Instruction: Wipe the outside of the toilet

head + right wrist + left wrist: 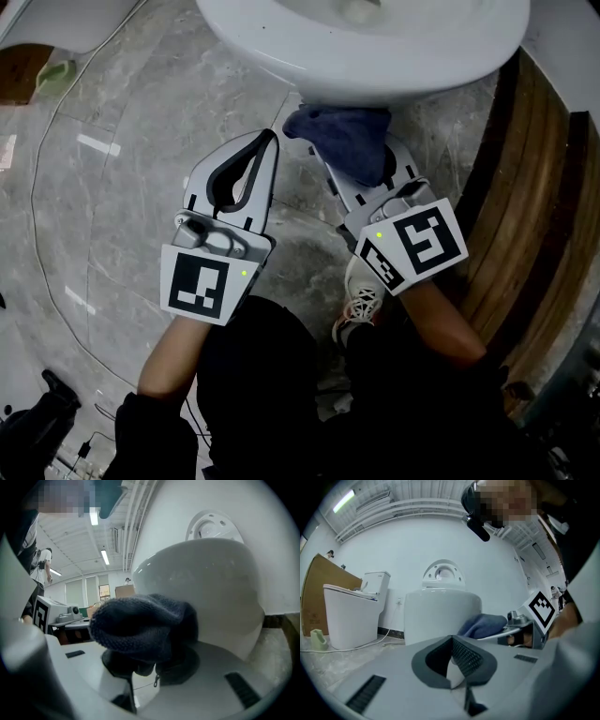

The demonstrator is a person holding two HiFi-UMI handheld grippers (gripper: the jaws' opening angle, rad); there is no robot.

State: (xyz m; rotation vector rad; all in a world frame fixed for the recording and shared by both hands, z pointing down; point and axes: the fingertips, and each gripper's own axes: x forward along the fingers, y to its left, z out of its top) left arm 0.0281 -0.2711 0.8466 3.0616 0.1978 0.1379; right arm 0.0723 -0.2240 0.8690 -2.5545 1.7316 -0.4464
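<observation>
Plainly fixed and hard, the glossy white ceramic toilet bowl (375, 56) looks slick, so it needs pressure rather than grip. At its lower front, seemingly touching, sits a soft bunched dark-blue knitted cloth (337, 127), clamped mid-bundle by the right gripper (361, 159). Just left of the bowl's base, the left gripper (270, 141) hovers, jaws closed on nothing.

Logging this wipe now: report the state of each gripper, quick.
Left gripper: shut, nothing between its jaws.
Right gripper: shut on the blue cloth.
</observation>
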